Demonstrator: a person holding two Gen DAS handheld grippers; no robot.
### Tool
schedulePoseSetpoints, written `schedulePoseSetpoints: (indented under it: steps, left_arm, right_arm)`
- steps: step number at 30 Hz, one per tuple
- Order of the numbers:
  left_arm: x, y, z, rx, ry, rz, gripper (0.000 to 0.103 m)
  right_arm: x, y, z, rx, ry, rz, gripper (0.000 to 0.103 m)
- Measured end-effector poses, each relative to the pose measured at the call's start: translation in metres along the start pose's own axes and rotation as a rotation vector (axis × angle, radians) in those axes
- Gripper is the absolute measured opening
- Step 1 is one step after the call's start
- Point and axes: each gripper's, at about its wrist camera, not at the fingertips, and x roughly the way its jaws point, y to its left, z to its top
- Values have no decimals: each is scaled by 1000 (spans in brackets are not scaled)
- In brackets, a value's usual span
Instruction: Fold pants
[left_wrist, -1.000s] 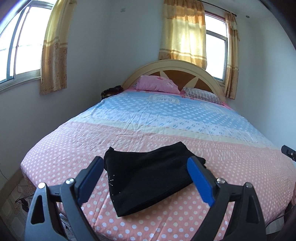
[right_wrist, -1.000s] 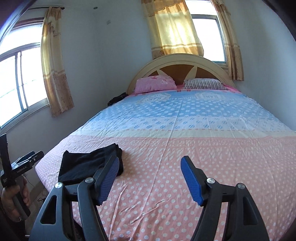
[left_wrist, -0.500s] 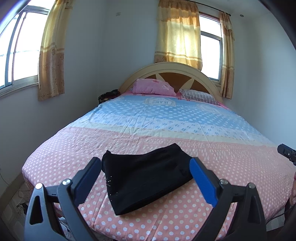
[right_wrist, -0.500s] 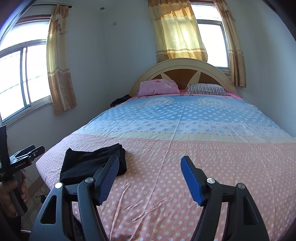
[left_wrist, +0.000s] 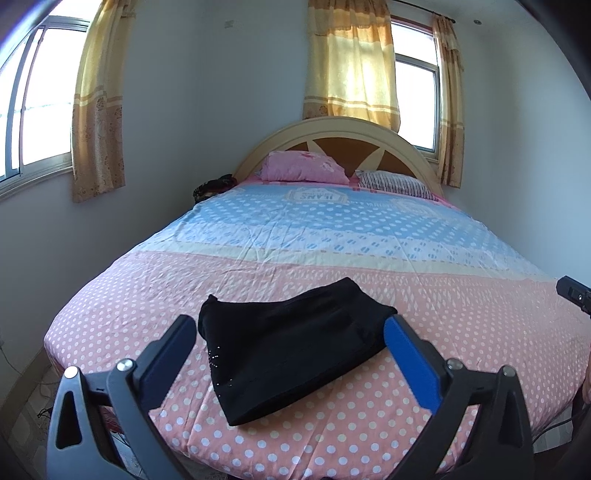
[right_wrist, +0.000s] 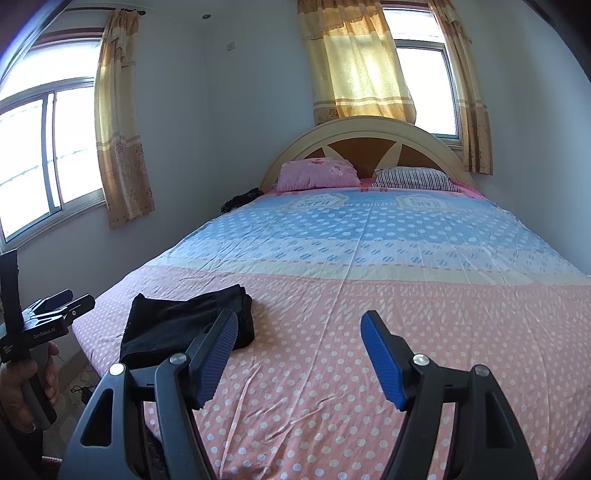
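The left claw (left_wrist: 290, 330) is released, its blue-padded fingers (left_wrist: 410, 363) spread wide at the bottom of the left wrist frame and grasping nothing; between them, lower centre, lie the black pants (left_wrist: 291, 349), folded into a compact bundle on the pink polka-dot end of the bed (left_wrist: 369, 236), clear of both pads; a line of small sparkly studs shows on the bundle's lower left part. The right claw (right_wrist: 299, 328) is likewise released and empty, fingers apart at the bottom of the right wrist frame above bare pink sheet; the pants (right_wrist: 177, 321) sit to the left of its left finger, near the bed's left edge. At the far left of that frame a hand (right_wrist: 22, 387) holds the other tool's handle. Further out, the sheet turns cream, then blue with dots; a pink pillow (left_wrist: 306, 168) and a striped pillow (left_wrist: 393, 183) rest against the arched headboard (left_wrist: 345, 129) at upper centre; yellow curtains (left_wrist: 351, 62) hang over the windows behind.
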Motion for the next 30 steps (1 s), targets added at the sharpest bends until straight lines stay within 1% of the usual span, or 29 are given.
schedulePoseSetpoints:
  steps: [3, 6, 12, 19, 23, 27, 30]
  left_arm:
    - [0, -2, 1, 10, 11, -13, 103]
    - [-4, -5, 2, 22, -12, 15, 103]
    - [-11, -5, 7, 20, -34, 25, 103]
    - [-11, -3, 8, 7, -29, 37, 103]
    - [-8, -1, 8, -2, -26, 29, 103]
    - [-8, 0, 3, 4, -40, 65, 103]
    - [-7, 0, 2, 3, -43, 63, 103]
  right_arm:
    - [0, 0, 0, -2, -1, -5, 70]
    - [-1, 1, 1, -3, -5, -13, 70]
    - [-1, 2, 2, -15, -7, -20, 70]
    - [0, 7, 0, -33, -2, -21, 70]
    - [2, 9, -1, -36, 6, -23, 70]
    - [3, 10, -2, -42, 12, -22, 70]
    - [5, 12, -3, -46, 17, -22, 70]
